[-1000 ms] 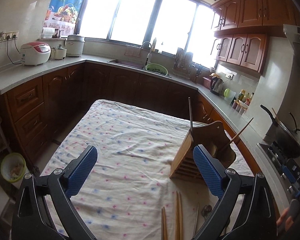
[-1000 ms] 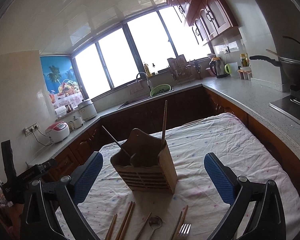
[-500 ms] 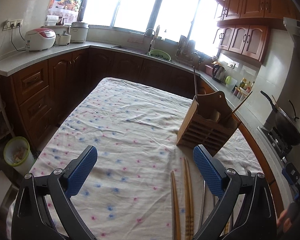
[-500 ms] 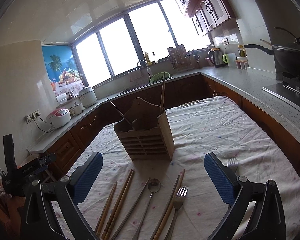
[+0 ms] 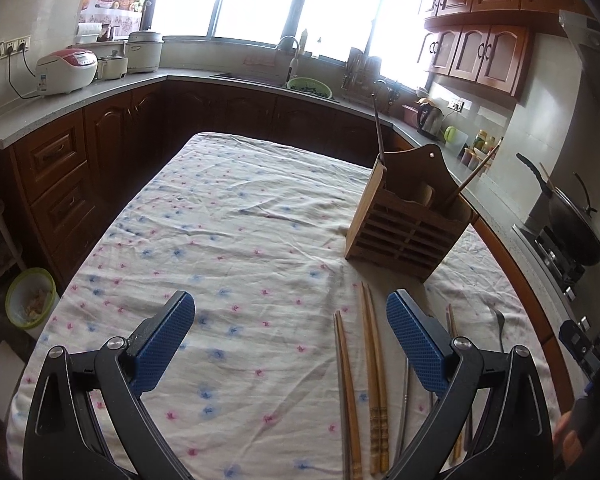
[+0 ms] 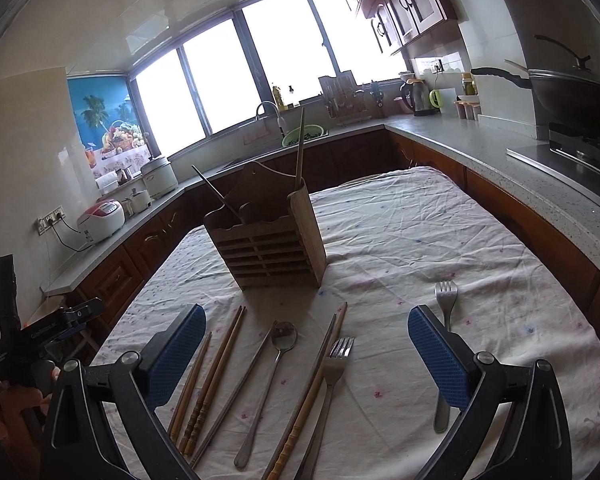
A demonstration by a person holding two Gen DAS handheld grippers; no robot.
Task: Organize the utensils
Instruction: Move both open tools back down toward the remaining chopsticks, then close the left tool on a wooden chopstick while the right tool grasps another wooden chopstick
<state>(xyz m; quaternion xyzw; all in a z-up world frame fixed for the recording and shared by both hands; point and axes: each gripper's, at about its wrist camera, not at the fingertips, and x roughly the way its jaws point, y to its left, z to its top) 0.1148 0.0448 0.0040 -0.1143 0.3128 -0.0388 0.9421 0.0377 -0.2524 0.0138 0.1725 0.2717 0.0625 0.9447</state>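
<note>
**Utensils laid out before the wooden holder**

The utensils lie loose in a row on the near part of the table, handles toward the cameras. In the right wrist view, from left to right: a plain wooden chopstick pair (image 6: 190,384), a second pair (image 6: 216,376) with turned, ridged handles, a thin metal chopstick (image 6: 240,388), a steel spoon (image 6: 270,380) with its bowl at the far end, another wood-and-metal chopstick pair (image 6: 312,388) lying almost together, a steel fork (image 6: 332,376) with tines pointing far, and, well apart to the right, a second fork (image 6: 445,304) partly hidden behind a gripper finger.

Just beyond the row stands the holder (image 6: 274,240), a slatted wooden box with a tall curved back and scalloped front edge, upright on the cloth. Two sticks already stand in it, one leaning left (image 6: 218,194), one near its right side, almost upright (image 6: 299,148). In the left wrist view the holder (image 5: 408,224) sits to the far right.

The right gripper (image 6: 306,354) hangs above the row with its blue-padded fingers spread wide, holding nothing. The left gripper (image 5: 290,340) is likewise spread wide and empty, over bare cloth with chopsticks (image 5: 360,380) between its fingers' line and the right finger.

The table wears a white cloth (image 6: 420,240) with small pink and blue flowers. Around it run dark wooden cabinets, a grey counter (image 6: 480,148), a sink under bright windows, a rice cooker (image 5: 66,72) at far left and a black wok (image 5: 572,224) at right.
</note>
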